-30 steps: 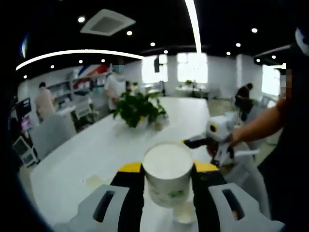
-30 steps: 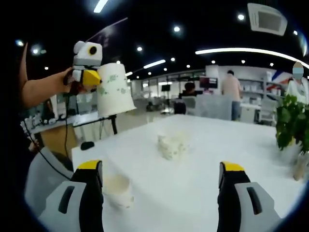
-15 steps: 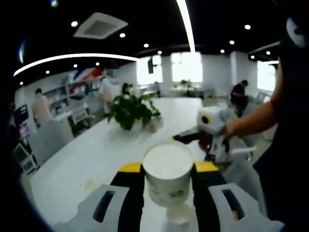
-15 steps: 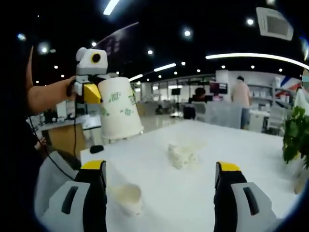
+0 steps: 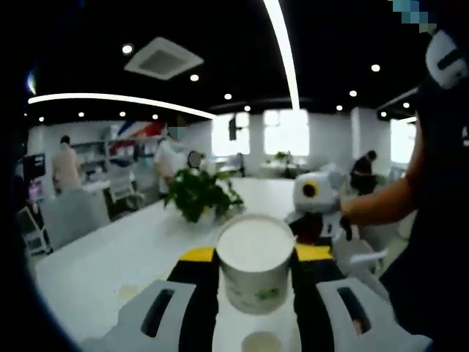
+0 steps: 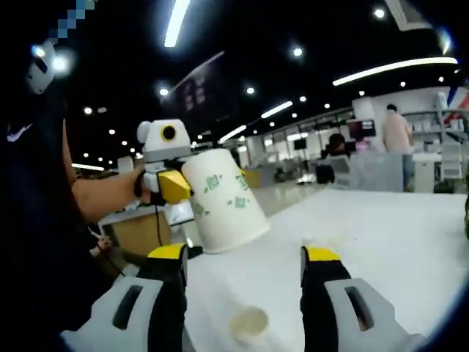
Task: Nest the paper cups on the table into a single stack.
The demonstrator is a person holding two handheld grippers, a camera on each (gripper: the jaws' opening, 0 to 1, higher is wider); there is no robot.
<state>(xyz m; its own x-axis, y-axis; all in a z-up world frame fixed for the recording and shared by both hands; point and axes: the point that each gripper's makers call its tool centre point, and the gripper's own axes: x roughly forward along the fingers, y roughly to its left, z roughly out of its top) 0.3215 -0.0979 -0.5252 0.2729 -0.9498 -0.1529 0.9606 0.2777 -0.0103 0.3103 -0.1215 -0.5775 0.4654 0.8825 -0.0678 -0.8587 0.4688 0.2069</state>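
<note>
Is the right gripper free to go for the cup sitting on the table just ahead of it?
Probably yes. The right gripper is open and holds nothing, and the cup sits upright on the table between its jaws. The left gripper holds its own cup higher up, off to the side.

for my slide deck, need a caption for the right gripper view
Left gripper holds a paper cup upside down above another cup standing on the white table.

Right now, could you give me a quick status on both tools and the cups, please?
Left tool shut on cup, held raised. Right tool open above table cup. Nothing between.
</note>
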